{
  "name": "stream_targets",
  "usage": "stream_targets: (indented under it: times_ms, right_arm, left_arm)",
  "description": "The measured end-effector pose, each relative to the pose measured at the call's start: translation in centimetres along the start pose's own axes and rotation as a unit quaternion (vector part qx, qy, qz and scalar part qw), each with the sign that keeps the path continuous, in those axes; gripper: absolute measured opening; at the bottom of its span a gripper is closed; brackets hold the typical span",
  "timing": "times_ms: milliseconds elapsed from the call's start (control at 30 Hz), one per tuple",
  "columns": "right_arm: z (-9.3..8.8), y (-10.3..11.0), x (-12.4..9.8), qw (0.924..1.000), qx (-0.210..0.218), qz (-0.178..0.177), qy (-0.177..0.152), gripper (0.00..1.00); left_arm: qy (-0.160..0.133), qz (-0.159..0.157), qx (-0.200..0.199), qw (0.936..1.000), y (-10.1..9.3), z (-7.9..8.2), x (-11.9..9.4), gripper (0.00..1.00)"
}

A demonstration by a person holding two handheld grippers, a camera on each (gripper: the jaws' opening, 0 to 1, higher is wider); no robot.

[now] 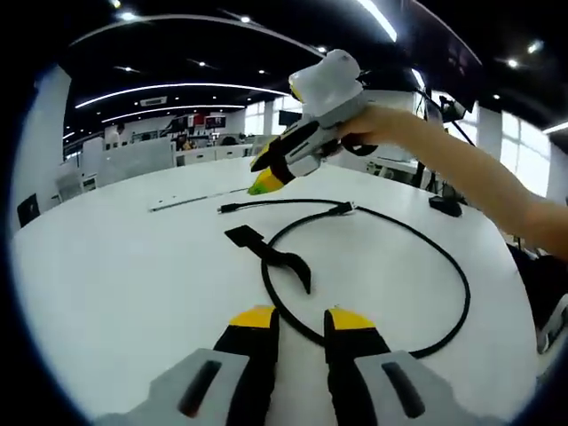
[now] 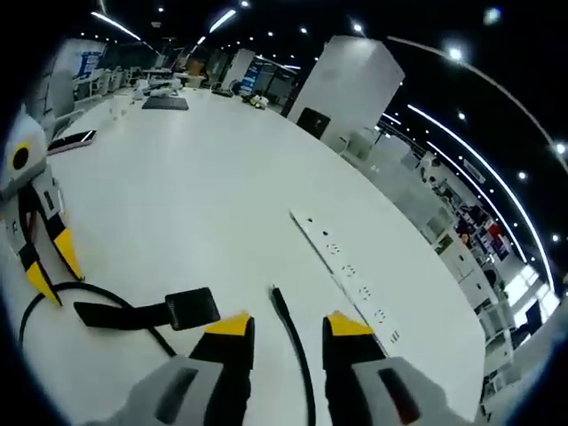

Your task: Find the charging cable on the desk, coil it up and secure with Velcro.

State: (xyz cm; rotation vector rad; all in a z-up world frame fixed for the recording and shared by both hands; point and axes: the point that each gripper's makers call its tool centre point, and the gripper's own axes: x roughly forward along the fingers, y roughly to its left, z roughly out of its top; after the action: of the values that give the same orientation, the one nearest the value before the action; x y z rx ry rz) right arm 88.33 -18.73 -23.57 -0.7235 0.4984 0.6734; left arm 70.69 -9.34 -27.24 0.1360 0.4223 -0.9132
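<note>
A black charging cable (image 1: pixel 444 266) lies in a wide loop on the white table (image 1: pixel 115 266), its free end (image 1: pixel 227 209) pointing left. A black Velcro strap (image 1: pixel 266 253) lies across the loop's left side. My left gripper (image 1: pixel 300 319) is open low over the near part of the loop, holding nothing. A hand holds my right gripper (image 1: pixel 264 184) above the cable's far stretch. In the right gripper view the right gripper (image 2: pixel 288 326) is open, with the cable end (image 2: pixel 278 300) on the table between its jaws. The strap (image 2: pixel 146 311) lies to the left, near the left gripper (image 2: pixel 51 266).
A white power strip (image 2: pixel 346 262) lies on the table beyond the cable end; it appears as a thin bar (image 1: pixel 191 201) in the left gripper view. A small black object (image 1: pixel 444 206) sits at the far right. A phone (image 2: pixel 71 139) lies near the table's edge.
</note>
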Motion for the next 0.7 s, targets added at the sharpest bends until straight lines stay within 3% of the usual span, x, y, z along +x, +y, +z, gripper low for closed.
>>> stream_targets:
  times_ms: [167,267,700]
  right_arm:
    - [-0.1,0.4,2.0,0.9996,0.028,0.007,-0.008,0.31]
    - [-0.7,0.7,2.7,0.9997,0.016,0.01,0.013,0.31]
    - [-1.0,0.9,3.5,0.9995,0.012,0.014,0.027,0.27]
  left_arm:
    - [0.0,-0.01,0.006,0.9999,0.3,-0.1,-0.1,0.21]
    - [0.0,-0.007,-0.006,1.0,0.8,0.0,-0.1,0.17]
    - [0.003,-0.028,-0.013,0.9995,1.2,0.2,0.2,0.14]
